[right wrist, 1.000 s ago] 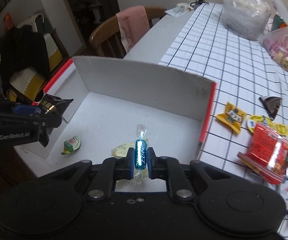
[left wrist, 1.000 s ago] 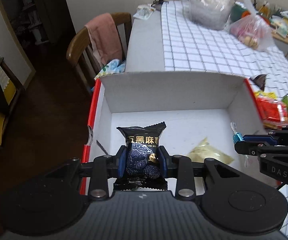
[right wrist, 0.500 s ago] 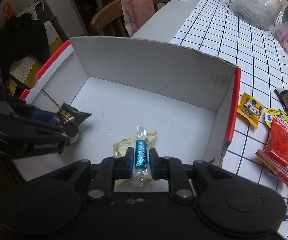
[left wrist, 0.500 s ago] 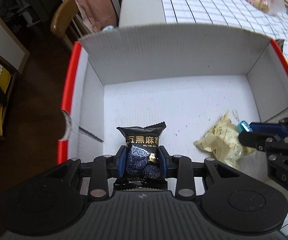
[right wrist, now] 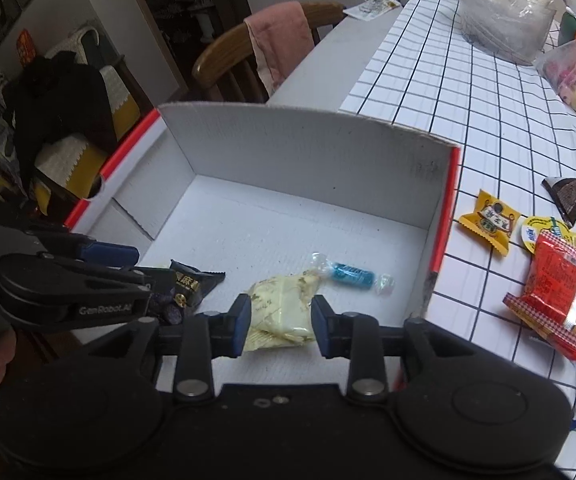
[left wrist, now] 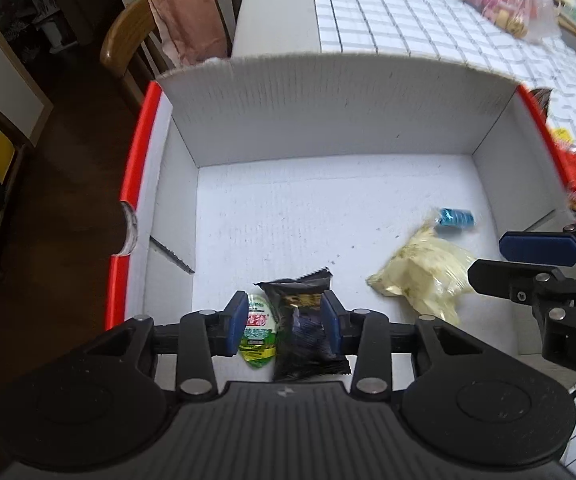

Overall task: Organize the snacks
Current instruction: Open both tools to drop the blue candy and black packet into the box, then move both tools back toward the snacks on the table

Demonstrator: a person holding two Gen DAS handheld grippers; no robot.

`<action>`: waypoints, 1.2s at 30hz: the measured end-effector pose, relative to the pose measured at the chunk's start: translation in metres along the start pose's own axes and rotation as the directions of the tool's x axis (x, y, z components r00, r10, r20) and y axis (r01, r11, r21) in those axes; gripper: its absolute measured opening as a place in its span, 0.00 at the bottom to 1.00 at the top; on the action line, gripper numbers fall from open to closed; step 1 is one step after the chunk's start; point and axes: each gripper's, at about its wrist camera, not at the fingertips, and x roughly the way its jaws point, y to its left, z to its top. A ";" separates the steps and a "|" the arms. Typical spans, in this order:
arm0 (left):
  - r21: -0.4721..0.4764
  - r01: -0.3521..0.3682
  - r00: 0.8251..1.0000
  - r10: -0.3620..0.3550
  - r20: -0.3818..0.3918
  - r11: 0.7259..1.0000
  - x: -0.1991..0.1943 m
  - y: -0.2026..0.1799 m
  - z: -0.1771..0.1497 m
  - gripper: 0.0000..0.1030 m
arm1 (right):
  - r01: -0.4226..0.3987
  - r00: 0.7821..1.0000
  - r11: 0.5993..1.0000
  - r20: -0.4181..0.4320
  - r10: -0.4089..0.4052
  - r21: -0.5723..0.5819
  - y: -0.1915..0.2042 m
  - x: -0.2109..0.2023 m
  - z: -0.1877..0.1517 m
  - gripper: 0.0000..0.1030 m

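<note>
Box: I read the white cardboard box (left wrist: 328, 128) with red rims as the collection point; it sits at the near end of the checked tablecloth (right wrist: 468, 80).

In box: four items lie on its floor. Black sesame packet (left wrist: 306, 332), green jelly cup (left wrist: 257, 330), pale yellow packet (left wrist: 424, 276), blue twist-wrapped candy (right wrist: 350, 274).

Left to do: at least four snacks lie on the cloth just right of the box. Yellow candy packet (right wrist: 490, 220), dark triangular packet (right wrist: 568, 194), small yellow-lidded cup (right wrist: 544, 232), red packet (right wrist: 564, 300). More wrappers show at the lower right edge, too cropped for me to name. I judge the job near half done.

Left gripper (left wrist: 283, 324): jaws spread wide, low over the near left part of the box floor. The black sesame packet lies between the pads, touching or nearly touching the right one; a gap on the other side shows the green jelly cup beside it. I judge it released, not gripped.

Right gripper (right wrist: 279, 324): jaws wide, holding nothing. The pale yellow packet lies on the box floor beyond and between the fingers, apart from both pads as far as I can tell. The blue candy rests just past it, toward the right wall.

Next, my guess: lift both grippers clear and swing the right one to the loose snacks on the cloth.
</note>
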 end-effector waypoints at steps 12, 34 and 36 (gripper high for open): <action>0.028 0.048 0.984 -0.052 0.168 0.998 -0.056 -0.020 -0.012 0.48 | -0.049 0.993 0.998 0.109 0.045 0.030 -0.010 -0.058 -0.011 0.41; 0.193 0.162 0.924 -0.217 0.314 0.968 -0.095 -0.163 0.006 0.72 | 0.098 0.957 0.977 0.253 -0.145 0.188 -0.136 -0.167 -0.069 0.98; 0.195 0.161 0.924 -0.217 0.316 0.967 -0.092 -0.176 0.008 0.73 | 0.112 0.955 0.973 0.249 -0.162 0.202 -0.150 -0.173 -0.075 0.99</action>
